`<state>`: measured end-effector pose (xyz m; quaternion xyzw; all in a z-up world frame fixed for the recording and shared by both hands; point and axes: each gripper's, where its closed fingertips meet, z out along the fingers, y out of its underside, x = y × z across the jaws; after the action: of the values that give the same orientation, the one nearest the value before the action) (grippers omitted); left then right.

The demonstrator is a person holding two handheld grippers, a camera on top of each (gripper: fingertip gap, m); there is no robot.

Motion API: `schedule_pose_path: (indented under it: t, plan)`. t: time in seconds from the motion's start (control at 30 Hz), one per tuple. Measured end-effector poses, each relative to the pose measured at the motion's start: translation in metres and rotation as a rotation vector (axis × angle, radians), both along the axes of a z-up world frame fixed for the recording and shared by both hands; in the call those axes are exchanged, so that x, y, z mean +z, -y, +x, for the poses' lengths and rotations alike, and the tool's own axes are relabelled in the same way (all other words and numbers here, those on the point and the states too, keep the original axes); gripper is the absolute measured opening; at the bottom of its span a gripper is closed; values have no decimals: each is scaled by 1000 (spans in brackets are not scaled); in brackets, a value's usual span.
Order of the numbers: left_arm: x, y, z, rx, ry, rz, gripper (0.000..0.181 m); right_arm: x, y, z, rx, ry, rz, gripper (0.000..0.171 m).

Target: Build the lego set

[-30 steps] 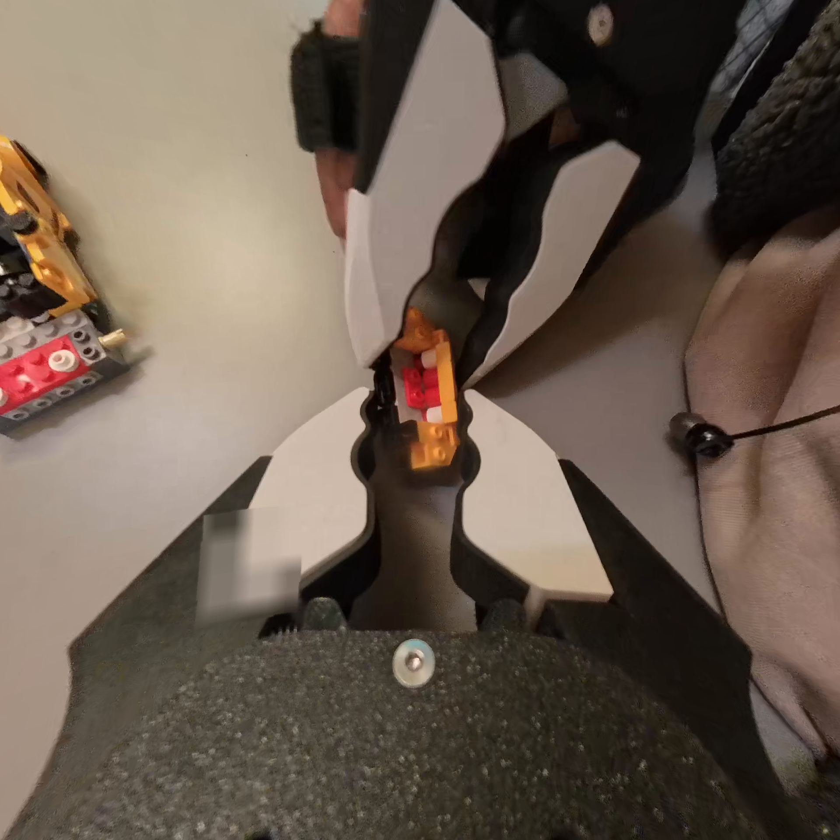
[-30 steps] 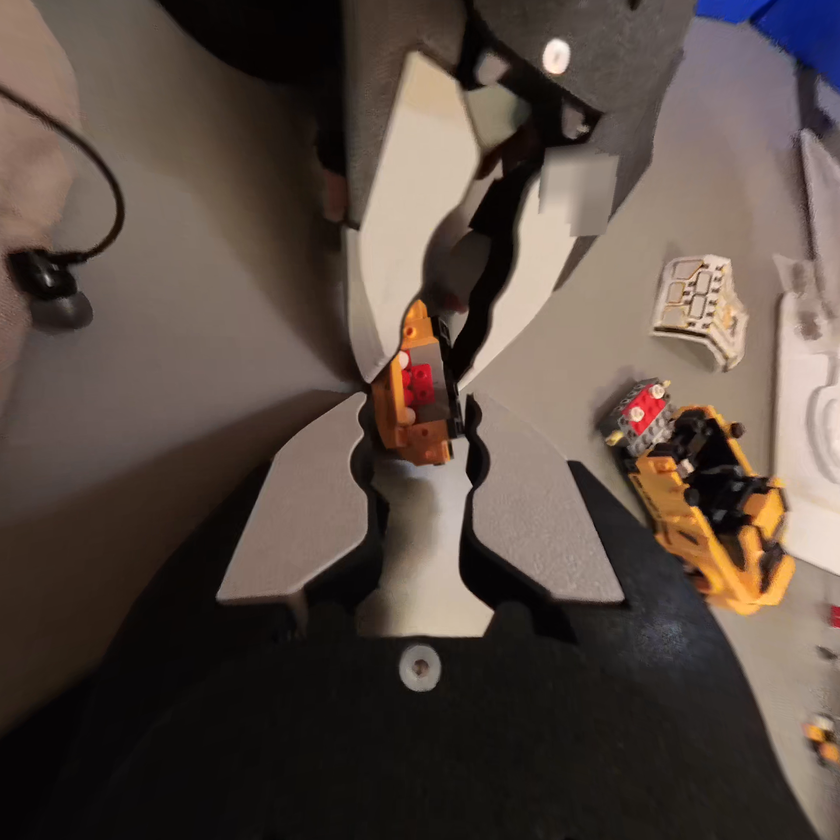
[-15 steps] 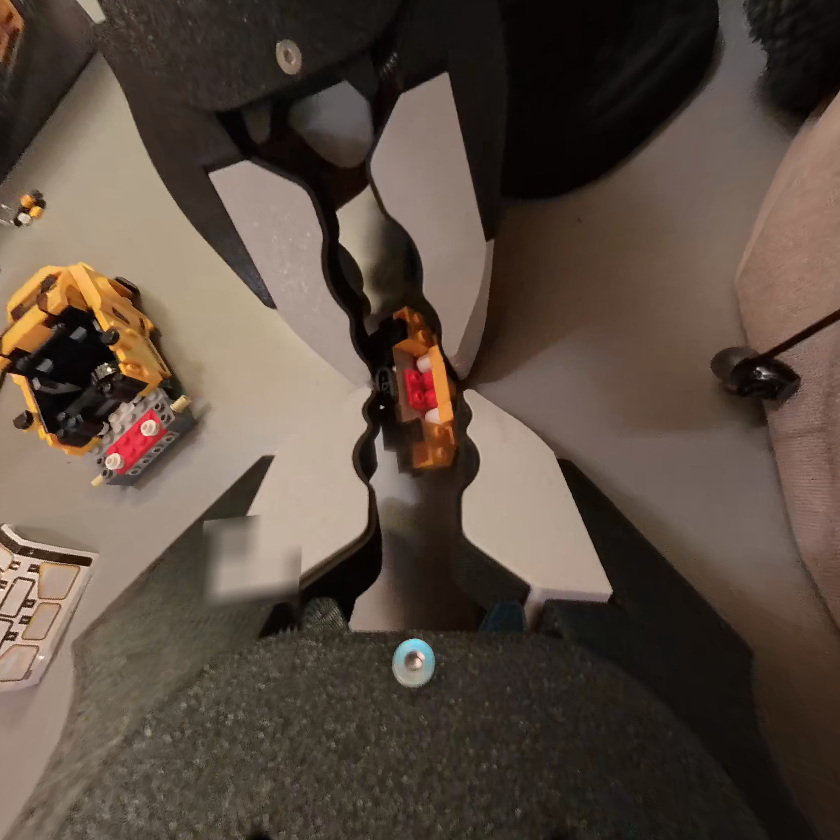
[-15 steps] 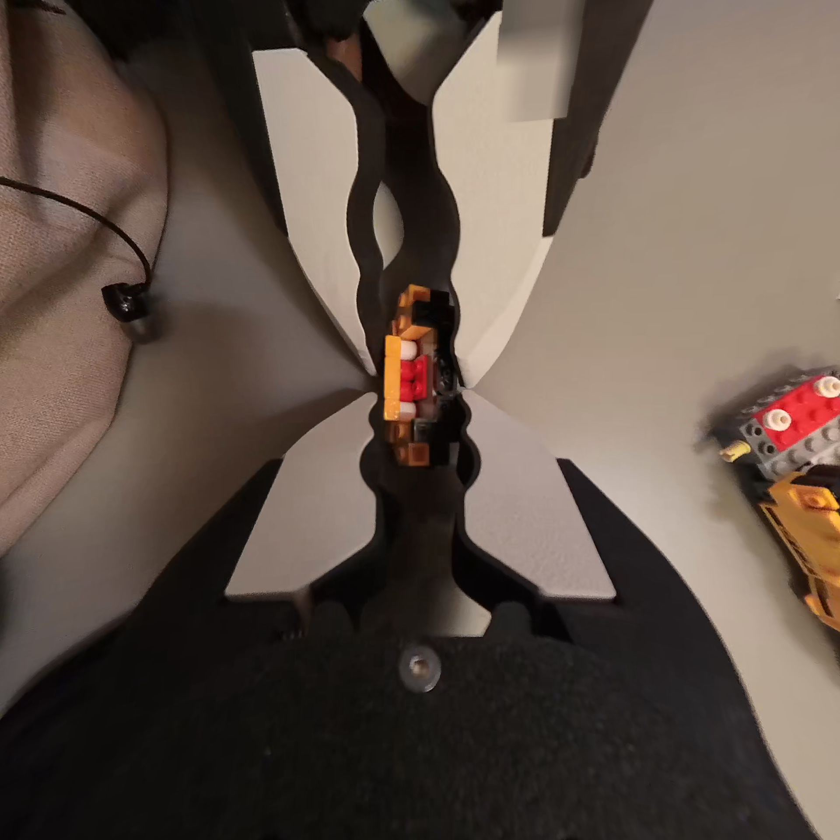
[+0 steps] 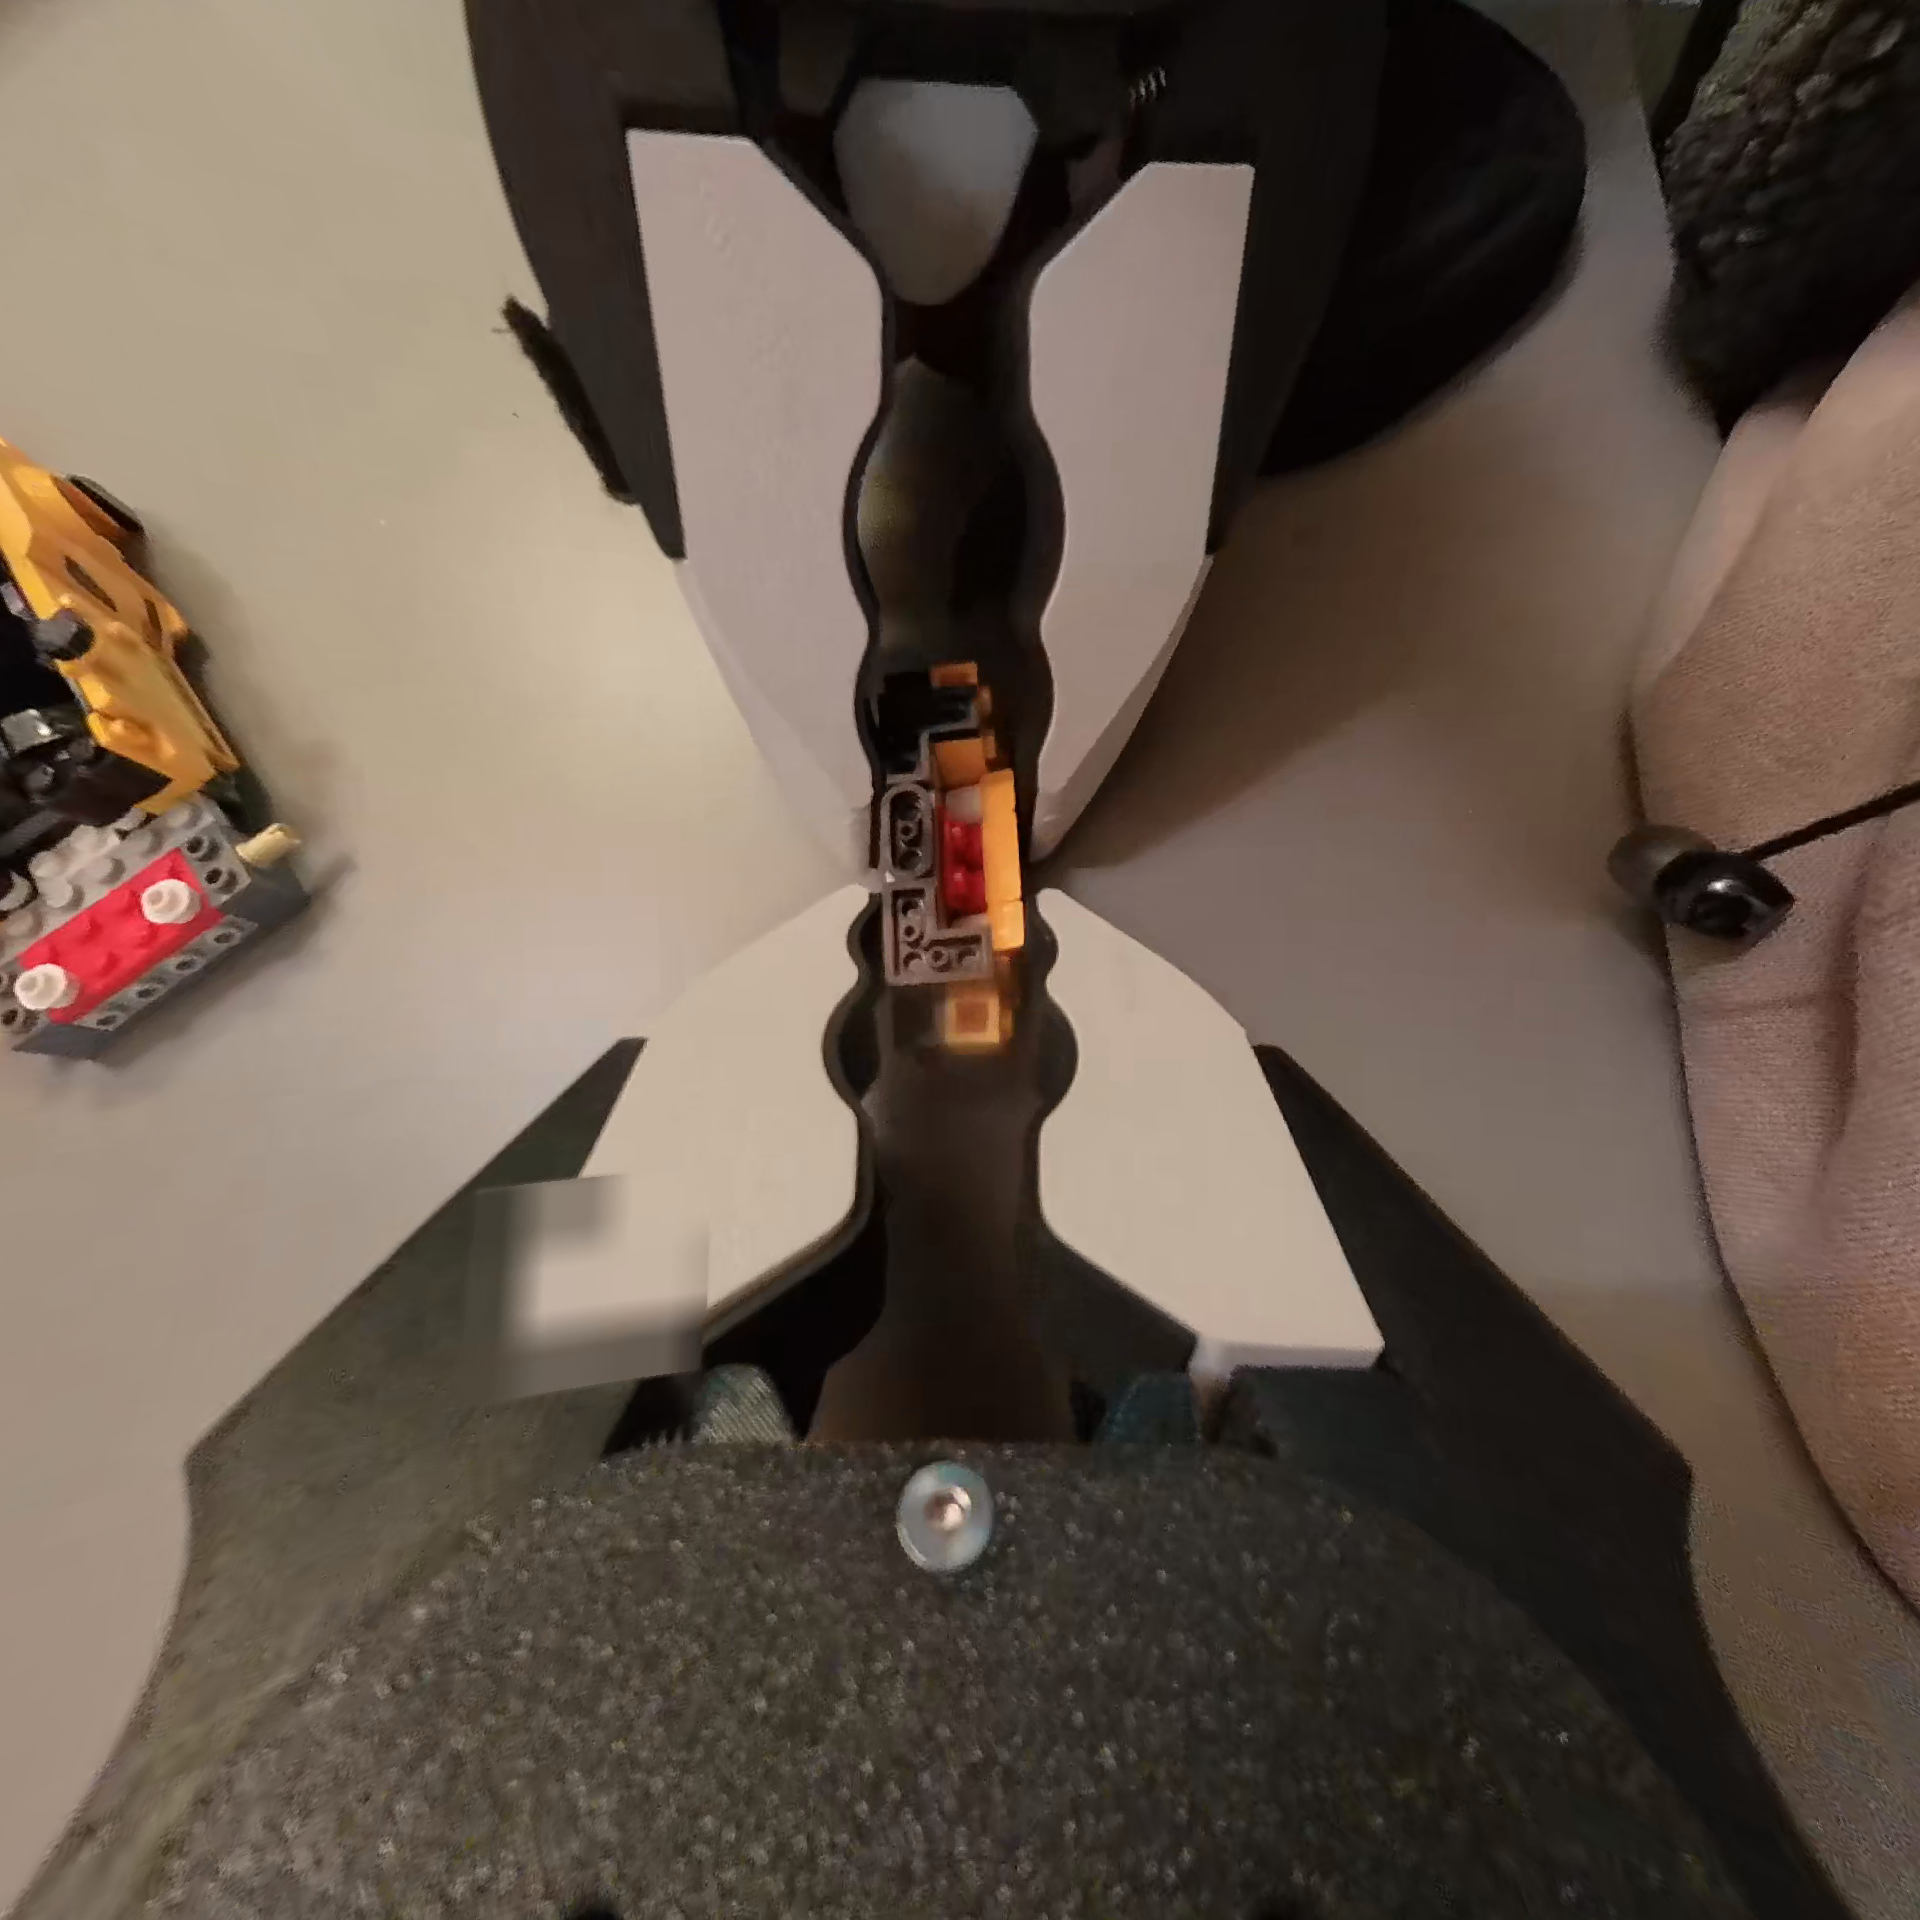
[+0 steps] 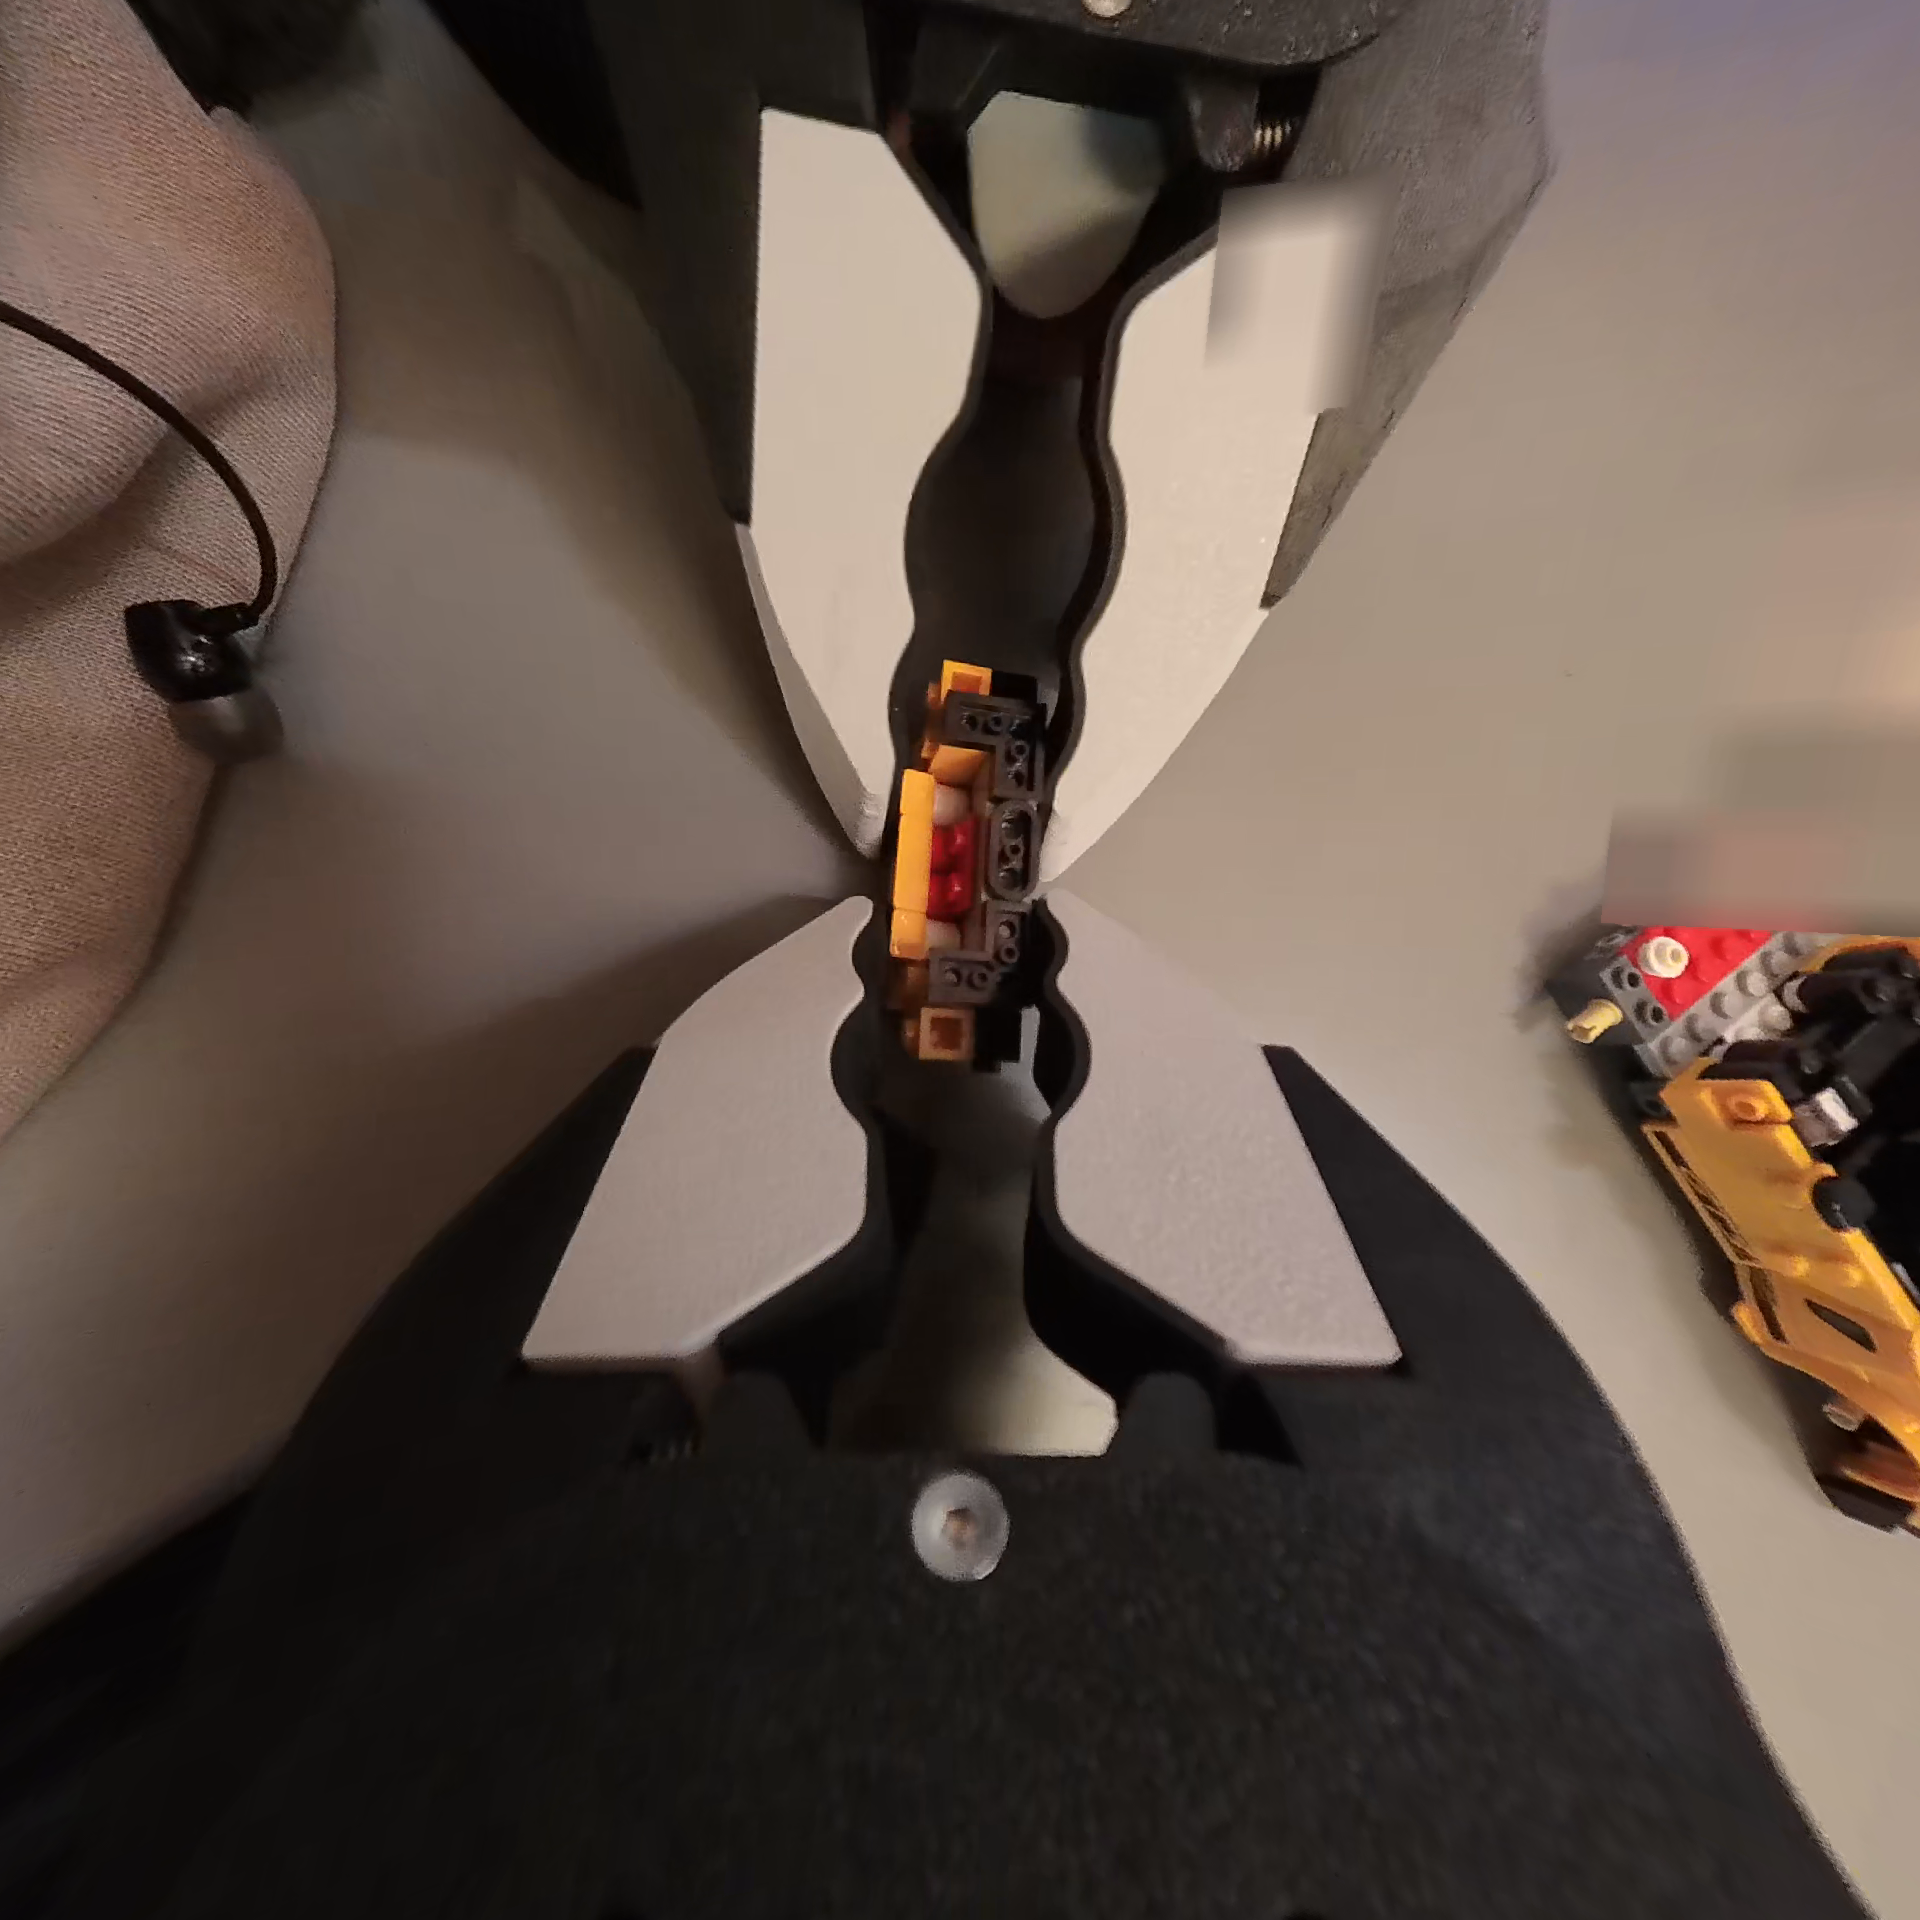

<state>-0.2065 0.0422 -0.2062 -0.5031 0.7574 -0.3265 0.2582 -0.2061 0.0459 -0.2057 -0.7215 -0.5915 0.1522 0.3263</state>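
A small lego sub-assembly (image 5: 961,862) of orange, red, grey and black bricks is held above the grey table. My left gripper (image 5: 956,920) is shut on its near end. My right gripper (image 5: 951,821) faces it tip to tip and is shut on the far end. In the right wrist view the same sub-assembly (image 6: 961,862) sits between my right gripper (image 6: 961,935) below and my left gripper (image 6: 961,810) above. A partly built yellow and black lego car (image 5: 94,727) with a red and grey block lies on the table at the left; it also shows in the right wrist view (image 6: 1787,1143).
Beige fabric (image 5: 1808,935) with a black cord toggle (image 5: 1704,894) lies to the right in the left wrist view and to the left in the right wrist view (image 6: 197,655). A dark fuzzy item (image 5: 1808,156) sits at the top right corner. Less than 4 cm separates the two grippers' tips.
Both grippers have turned until they face each other straight on, still shut on the sub-assembly. The sub-assembly has rotated, so its grey and black side now shows.
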Motion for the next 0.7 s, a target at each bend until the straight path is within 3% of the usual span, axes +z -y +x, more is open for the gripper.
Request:
schedule_pose_path:
  t: [0.7]
  plan:
    - [-1, 3, -1, -29, -5, 7, 24, -1, 5, 0, 45, -15, -15, 24]
